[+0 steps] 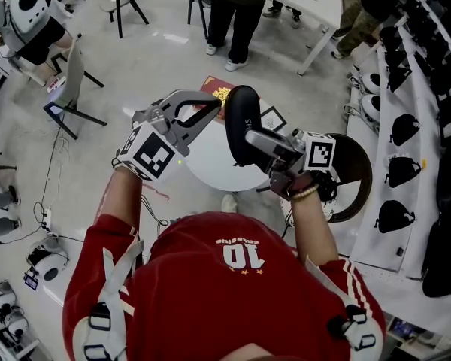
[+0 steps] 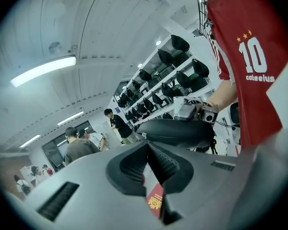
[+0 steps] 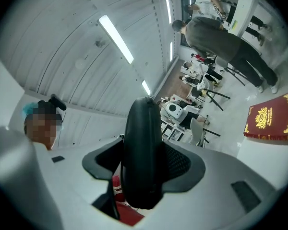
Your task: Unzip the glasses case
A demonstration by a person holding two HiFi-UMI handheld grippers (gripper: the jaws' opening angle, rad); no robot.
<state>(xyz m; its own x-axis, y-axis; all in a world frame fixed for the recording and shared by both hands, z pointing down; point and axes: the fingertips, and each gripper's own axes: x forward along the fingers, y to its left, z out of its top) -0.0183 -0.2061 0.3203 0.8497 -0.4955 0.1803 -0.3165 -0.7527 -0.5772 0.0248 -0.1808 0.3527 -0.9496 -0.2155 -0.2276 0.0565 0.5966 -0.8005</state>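
A black oval glasses case (image 1: 240, 122) stands on end in the air above a white round table (image 1: 210, 168). My right gripper (image 1: 247, 138) is shut on its lower part; in the right gripper view both pads press the case (image 3: 143, 147) from either side. My left gripper (image 1: 219, 105) comes in from the left with its tips closed together at the case's upper edge. In the left gripper view the case (image 2: 175, 132) lies just past the shut tips (image 2: 147, 146), where a small zip pull (image 2: 142, 125) shows. Whether the tips pinch that pull I cannot tell.
A red booklet (image 1: 216, 90) with a gold crest lies on the table's far side. A dark round object (image 1: 355, 173) sits to the right of the table. Shelves of black headsets (image 1: 402, 130) line the right wall. People stand at the back (image 1: 237, 6); a chair (image 1: 71, 81) is left.
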